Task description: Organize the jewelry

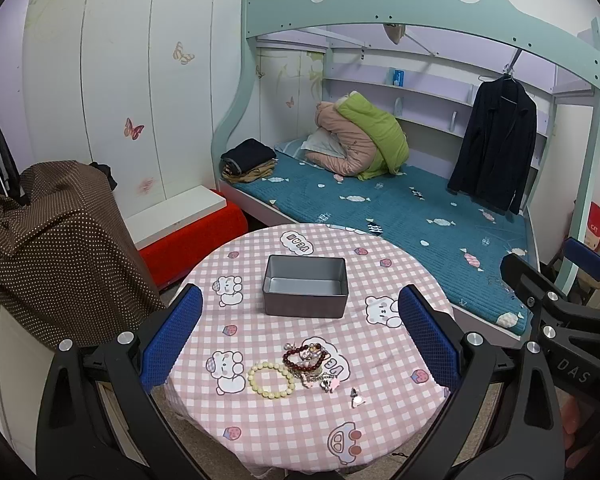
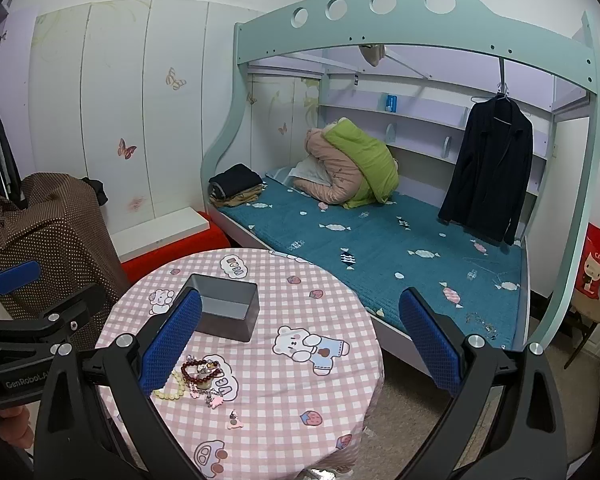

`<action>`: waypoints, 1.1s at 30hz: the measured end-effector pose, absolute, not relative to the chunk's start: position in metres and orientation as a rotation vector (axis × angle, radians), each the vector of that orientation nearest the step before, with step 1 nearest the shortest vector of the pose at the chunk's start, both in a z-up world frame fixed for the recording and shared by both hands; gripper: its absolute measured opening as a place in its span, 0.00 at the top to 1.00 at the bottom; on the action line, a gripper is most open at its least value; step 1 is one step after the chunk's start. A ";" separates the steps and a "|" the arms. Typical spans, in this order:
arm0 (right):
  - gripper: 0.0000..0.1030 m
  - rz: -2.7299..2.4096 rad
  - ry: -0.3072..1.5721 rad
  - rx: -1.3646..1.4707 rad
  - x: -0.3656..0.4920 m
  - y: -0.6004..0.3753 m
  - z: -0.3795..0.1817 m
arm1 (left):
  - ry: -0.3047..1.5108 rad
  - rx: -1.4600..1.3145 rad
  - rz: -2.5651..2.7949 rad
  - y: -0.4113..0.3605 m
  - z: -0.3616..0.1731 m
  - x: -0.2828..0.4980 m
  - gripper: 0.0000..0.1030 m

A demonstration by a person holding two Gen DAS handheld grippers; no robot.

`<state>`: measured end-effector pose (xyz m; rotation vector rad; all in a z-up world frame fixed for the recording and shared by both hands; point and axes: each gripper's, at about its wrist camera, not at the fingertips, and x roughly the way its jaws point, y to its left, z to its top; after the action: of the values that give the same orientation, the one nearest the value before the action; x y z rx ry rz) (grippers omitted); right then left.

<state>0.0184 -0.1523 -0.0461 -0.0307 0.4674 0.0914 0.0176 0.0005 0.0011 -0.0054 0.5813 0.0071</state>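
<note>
A grey open metal box stands empty on the round table with the pink checked cloth. Nearer me lies a jewelry pile: a cream bead bracelet, a dark red bead bracelet, pink charms and a small separate trinket. My left gripper is open and empty, held above the table over the pile. My right gripper is open and empty, to the right of the pile and the box; its left finger hides part of the cream bracelet.
A bunk bed with a teal mattress stands behind the table, with folded clothes and a rolled quilt on it. A brown dotted cloth covers something on the left. A red bench stands beside it.
</note>
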 end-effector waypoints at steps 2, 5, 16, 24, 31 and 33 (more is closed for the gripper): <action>0.08 0.093 0.471 -0.029 0.019 -0.152 -0.047 | 0.581 -0.006 0.007 0.001 0.001 0.018 0.05; 0.08 0.095 0.477 -0.027 0.022 -0.152 -0.046 | 0.584 -0.007 0.006 0.001 0.000 0.018 0.05; 0.08 0.118 0.520 -0.025 0.032 -0.153 -0.047 | 0.639 -0.028 0.012 0.011 -0.008 0.031 0.05; 0.08 0.153 0.577 -0.038 0.040 -0.145 -0.054 | 0.704 -0.069 0.010 0.025 -0.017 0.037 0.05; 0.08 0.188 0.659 -0.055 0.050 -0.134 -0.070 | 0.816 -0.100 0.013 0.040 -0.036 0.046 0.05; 0.08 0.193 0.686 -0.062 0.053 -0.130 -0.076 | 0.858 -0.120 0.007 0.046 -0.044 0.051 0.05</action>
<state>0.0532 -0.1297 -0.0765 -0.0621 0.6859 0.1934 0.0506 0.0457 -0.0441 -0.1195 0.8577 0.0072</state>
